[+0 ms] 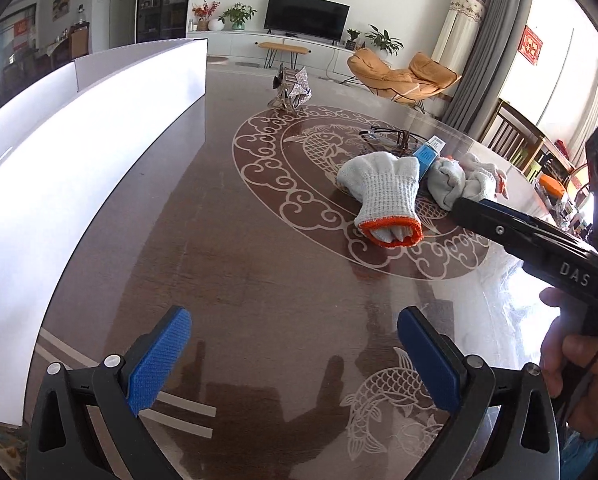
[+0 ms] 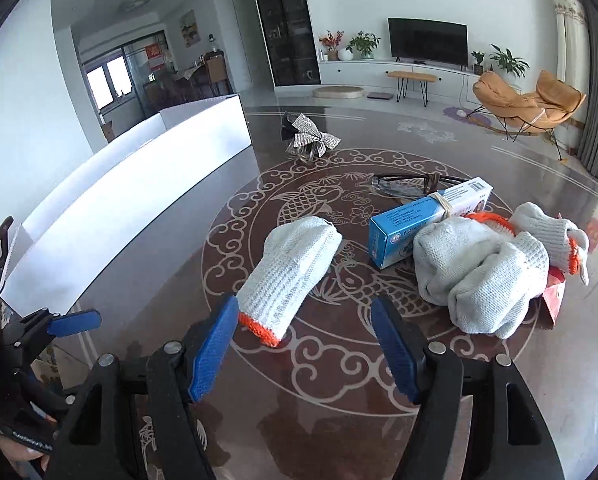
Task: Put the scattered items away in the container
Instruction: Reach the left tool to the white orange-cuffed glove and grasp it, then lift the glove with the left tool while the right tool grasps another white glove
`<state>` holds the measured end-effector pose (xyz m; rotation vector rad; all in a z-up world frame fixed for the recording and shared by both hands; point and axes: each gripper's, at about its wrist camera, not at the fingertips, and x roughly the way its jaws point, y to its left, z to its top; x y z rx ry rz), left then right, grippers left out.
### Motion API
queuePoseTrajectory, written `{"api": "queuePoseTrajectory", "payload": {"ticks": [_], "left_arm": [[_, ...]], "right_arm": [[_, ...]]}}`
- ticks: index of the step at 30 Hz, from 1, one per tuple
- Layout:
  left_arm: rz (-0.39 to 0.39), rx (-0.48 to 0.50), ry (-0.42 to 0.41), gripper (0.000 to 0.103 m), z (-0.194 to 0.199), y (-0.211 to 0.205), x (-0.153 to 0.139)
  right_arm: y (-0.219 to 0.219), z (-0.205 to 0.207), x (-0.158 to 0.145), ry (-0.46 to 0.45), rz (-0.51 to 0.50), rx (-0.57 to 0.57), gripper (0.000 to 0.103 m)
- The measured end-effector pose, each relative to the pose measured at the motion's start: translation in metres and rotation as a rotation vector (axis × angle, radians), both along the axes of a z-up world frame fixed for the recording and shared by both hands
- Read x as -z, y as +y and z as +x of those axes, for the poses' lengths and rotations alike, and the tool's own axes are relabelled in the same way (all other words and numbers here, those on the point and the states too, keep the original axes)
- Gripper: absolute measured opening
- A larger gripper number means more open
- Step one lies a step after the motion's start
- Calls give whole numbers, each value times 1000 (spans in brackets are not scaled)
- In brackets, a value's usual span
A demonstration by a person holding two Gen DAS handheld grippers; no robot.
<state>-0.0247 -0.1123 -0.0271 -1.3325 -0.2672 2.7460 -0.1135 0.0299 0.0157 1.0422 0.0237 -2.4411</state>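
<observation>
Reaching step: the right claw (image 2: 305, 350), wide open and empty, hangs just short of the glove (image 2: 291, 276), whose orange cuff lies ahead between its pads, so it must advance and close, while the left claw (image 1: 295, 360) waits open and empty.

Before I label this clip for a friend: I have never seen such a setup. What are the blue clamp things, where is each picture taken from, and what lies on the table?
No robot here: a person holds a handheld two-finger gripper in each hand, and each carries a wide-angle camera that looks along its fingers.

One picture is from the left gripper, the other from the right gripper. The blue parts are finger pads. Both grippers are open and hold nothing.

On the dark patterned table lie a single white glove with an orange cuff, a heap of similar gloves, a blue box, a pair of glasses and a glittery bow. The white container stands at the left. The right gripper points at the single glove.
</observation>
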Motion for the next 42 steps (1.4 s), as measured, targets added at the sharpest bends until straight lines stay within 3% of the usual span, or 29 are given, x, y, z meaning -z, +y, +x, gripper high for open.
{"api": "queuePoseTrajectory", "payload": {"ticks": [4,9,14,19,21,25,28,35,37,38,39,40,42], "left_arm": [[28,101,-24,103,-27,24,1],[-59,244,-39,103,-87,79,2],[-131,263,-64,103,-124,110,12],[-157,232,-93,103,-139,111,23],[-207,242,-89,103,-141,116,26],[-197,242,-47,103,-138,114,28],[-195,242,-27,103,-135,112,30],[-194,240,-25,103,-137,113,31],[-194,240,-25,103,-137,113,31],[-197,246,-24,103,-137,113,31],[-196,247,-24,102,-137,112,30],[-199,243,-14,96,-134,111,29],[-188,244,18,60,-126,107,23]], "right_arm": [[52,33,8,-55,-55,111,70],[103,65,28,-101,-13,218,70],[128,72,32,-108,-20,275,70],[137,68,32,-114,3,304,70],[139,63,33,-128,-18,304,70],[140,42,29,-131,-124,283,70],[132,10,25,-109,-164,265,70],[116,-65,30,-149,-210,298,70],[116,-73,35,-161,-200,318,66],[117,-72,36,-160,-195,319,56],[119,-70,36,-162,-176,315,30],[121,-65,35,-157,-162,316,29],[129,-51,33,-163,-146,296,28]]}}
